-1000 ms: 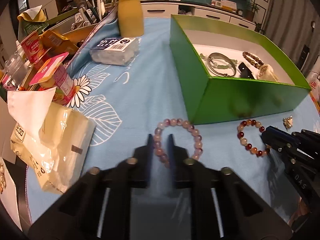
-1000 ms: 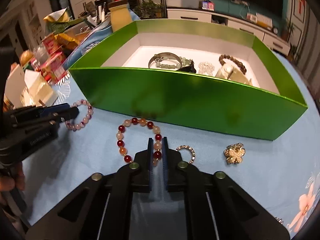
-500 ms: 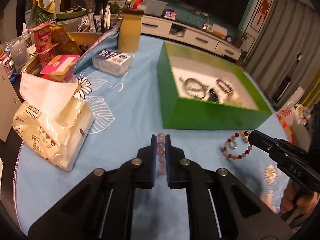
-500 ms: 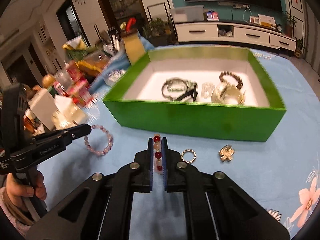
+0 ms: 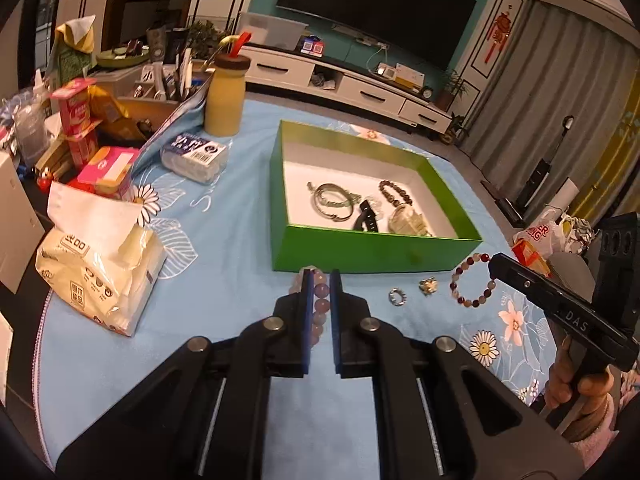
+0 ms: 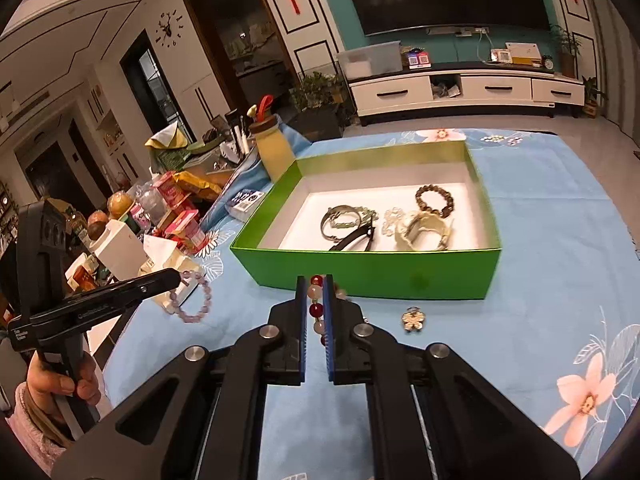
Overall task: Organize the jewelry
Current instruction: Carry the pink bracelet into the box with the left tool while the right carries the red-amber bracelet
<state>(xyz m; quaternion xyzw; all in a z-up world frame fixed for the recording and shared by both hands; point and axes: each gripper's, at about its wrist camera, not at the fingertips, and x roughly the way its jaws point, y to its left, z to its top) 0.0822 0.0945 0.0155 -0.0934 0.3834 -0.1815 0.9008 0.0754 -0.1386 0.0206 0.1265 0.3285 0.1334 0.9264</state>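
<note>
My left gripper (image 5: 320,276) is shut on a pale purple bead bracelet (image 5: 321,300), held in the air above the blue cloth. In the right wrist view that bracelet (image 6: 196,300) hangs from the left gripper (image 6: 176,276). My right gripper (image 6: 314,280) is shut on a red and white bead bracelet (image 6: 316,304), which in the left wrist view dangles (image 5: 472,280) from the right gripper (image 5: 494,260). Beyond both stands the green box (image 5: 376,252) with several jewelry pieces inside. A small ring (image 5: 397,296) and a gold flower brooch (image 5: 428,285) lie on the cloth before the box.
A tissue pack (image 5: 96,268) lies at the left, with snack boxes (image 5: 80,120), a yellow bottle (image 5: 224,96) and a small clear box (image 5: 194,156) behind it. A hand (image 6: 60,380) holds the left gripper's handle. The table edge curves at the left.
Both grippers rose from the cloth and drew back, each lifting its bracelet off the table. The box now looks farther away and lower in both views.
</note>
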